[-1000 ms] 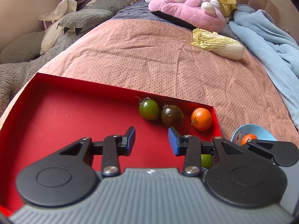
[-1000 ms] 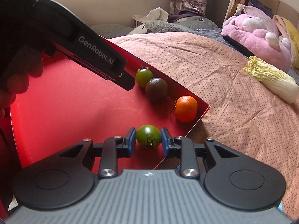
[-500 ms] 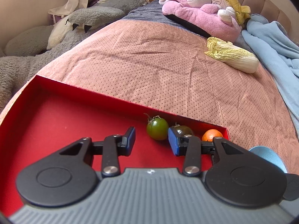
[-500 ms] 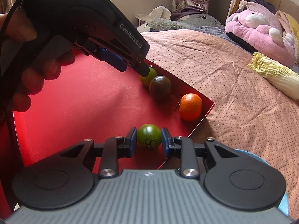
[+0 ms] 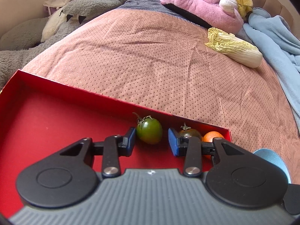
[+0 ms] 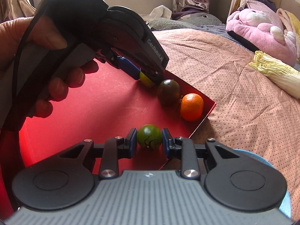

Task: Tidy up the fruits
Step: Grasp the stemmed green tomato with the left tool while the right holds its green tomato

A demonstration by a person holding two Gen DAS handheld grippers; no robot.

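A red tray (image 5: 56, 116) lies on the bed. Along its far wall sit a green tomato (image 5: 149, 133), a dark tomato (image 5: 189, 132) and an orange (image 5: 212, 136). My left gripper (image 5: 151, 136) straddles the green tomato with its jaws closing; a gap still shows at the right pad. In the right wrist view this left gripper (image 6: 148, 75) angles down over that tomato (image 6: 145, 79), beside the dark tomato (image 6: 168, 91) and orange (image 6: 192, 106). My right gripper (image 6: 149, 139) is shut on another green tomato (image 6: 149, 136) near the tray's right corner.
A blue bowl (image 5: 270, 159) sits on the bed just right of the tray. A napa cabbage (image 5: 234, 46), a pink plush toy (image 6: 258, 30) and a blue blanket (image 5: 271, 37) lie farther back. A hand (image 6: 56, 86) holds the left gripper over the tray.
My left gripper has moved forward to the tray's far wall, and the green tomato now lies between its jaws. The right gripper has kept still with its tomato.
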